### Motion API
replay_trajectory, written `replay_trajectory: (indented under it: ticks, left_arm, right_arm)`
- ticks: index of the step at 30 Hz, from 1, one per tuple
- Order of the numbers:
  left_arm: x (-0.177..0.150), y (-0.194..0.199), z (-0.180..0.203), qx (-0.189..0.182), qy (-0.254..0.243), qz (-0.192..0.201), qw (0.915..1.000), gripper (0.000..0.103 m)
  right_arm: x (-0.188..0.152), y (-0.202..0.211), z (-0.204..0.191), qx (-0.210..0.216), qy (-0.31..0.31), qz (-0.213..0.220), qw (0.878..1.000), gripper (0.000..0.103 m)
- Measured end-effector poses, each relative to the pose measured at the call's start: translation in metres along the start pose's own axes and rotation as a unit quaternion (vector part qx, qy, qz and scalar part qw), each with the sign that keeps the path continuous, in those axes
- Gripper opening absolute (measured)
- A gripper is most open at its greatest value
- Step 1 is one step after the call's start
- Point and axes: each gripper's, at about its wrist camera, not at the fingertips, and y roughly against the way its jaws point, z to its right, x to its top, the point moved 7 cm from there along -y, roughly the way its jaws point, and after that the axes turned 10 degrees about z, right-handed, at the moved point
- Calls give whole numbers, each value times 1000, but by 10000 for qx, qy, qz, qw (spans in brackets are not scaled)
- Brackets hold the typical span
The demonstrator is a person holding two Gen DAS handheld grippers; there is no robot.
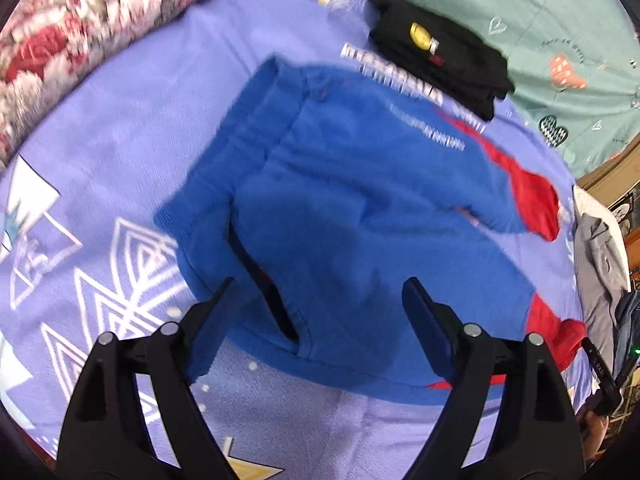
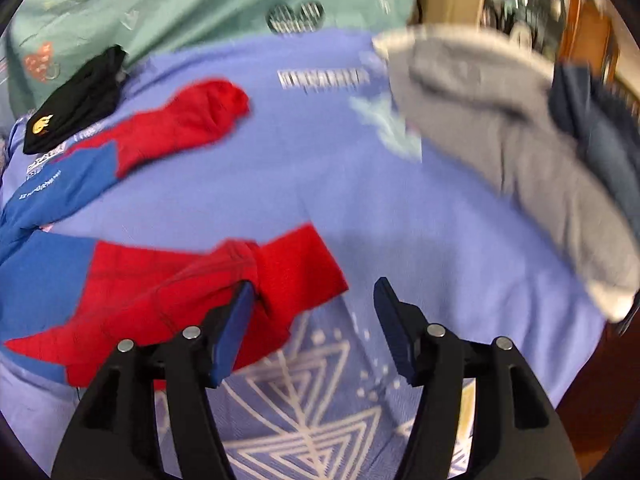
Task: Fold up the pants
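Blue pants (image 1: 352, 208) with red lower legs lie spread on a purple patterned bedspread (image 1: 120, 128). In the left wrist view my left gripper (image 1: 320, 296) is open and empty, just above the waist end. In the right wrist view the near red leg end (image 2: 240, 280) lies bunched, and the far red leg end (image 2: 188, 124) lies flat. My right gripper (image 2: 316, 300) is open, its left finger (image 2: 236, 320) at the near red cuff, gripping nothing. The other gripper shows at the right edge of the left wrist view (image 1: 604, 376).
A folded black garment (image 1: 436, 52) lies at the far side, also in the right wrist view (image 2: 76, 100). Grey clothes (image 2: 520, 152) and a dark blue one (image 2: 600, 136) lie at the right. A floral blanket (image 1: 72, 32) and green sheet (image 1: 560, 20) border the bedspread.
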Motion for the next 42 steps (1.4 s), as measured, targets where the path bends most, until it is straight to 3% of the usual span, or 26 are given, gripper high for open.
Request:
replay_trajectory:
  ticks: [2,6,8,10,13,15,18,20,22,27,31,34,39,42]
  left_arm:
    - [7,3,1,38,-12,148,9999,87]
    - [8,-8,-5,175,92,33,9998,88]
    - [7,-15,-7,198,154,-45,9997,88]
    - [7,-20,-7,241,144,-97,9996,87]
    - [8,-22,-2,258,79,-78,9996,88]
    - [11,-21,2,268,-17,-49,9996,88]
    - [25,-18,2,329,-193,45,9993,88]
    - [41,-18,1,395,-319,129,9986,88]
    - [62,-19,-1,501,-431,226,9976,88]
    - [100,-39,3,477,-763,260,9956,87]
    - [112,-63,0,651,-951,54,9933,87]
    - [109,-71,2,590,-944,-32,9938,87]
    - [102,-70,-2,513,-876,18,9948,87]
    - [99,-69,-5,558,-901,3,9944,87]
  right_arm:
    - [8,6,3,-245,155,199,9994,62]
    - [2,1,37,-560,-139,-55,9983,63]
    - [-2,5,50,-169,-738,-75,9971,63]
    - [-3,9,42,600,-1106,-40,9920,63]
    - [-7,6,4,1766,-1206,-271,9765,63]
    - [-12,-4,-10,2110,-1235,-497,9684,63]
    - [-24,-25,-20,2012,-1103,-949,9687,63]
    - [-28,-28,-16,1866,-1074,-1005,9714,63]
    - [-19,-21,-16,1787,-1022,-865,9747,63]
    - [20,-6,-17,2039,-1158,-313,9716,64]
    - [66,-24,-18,1582,-1093,64,9813,75]
    - [94,-64,-30,1523,-980,56,9834,79]
    - [120,-164,-44,1262,-1202,-448,9837,78]
    - [128,-198,-47,1238,-1467,-592,9796,67]
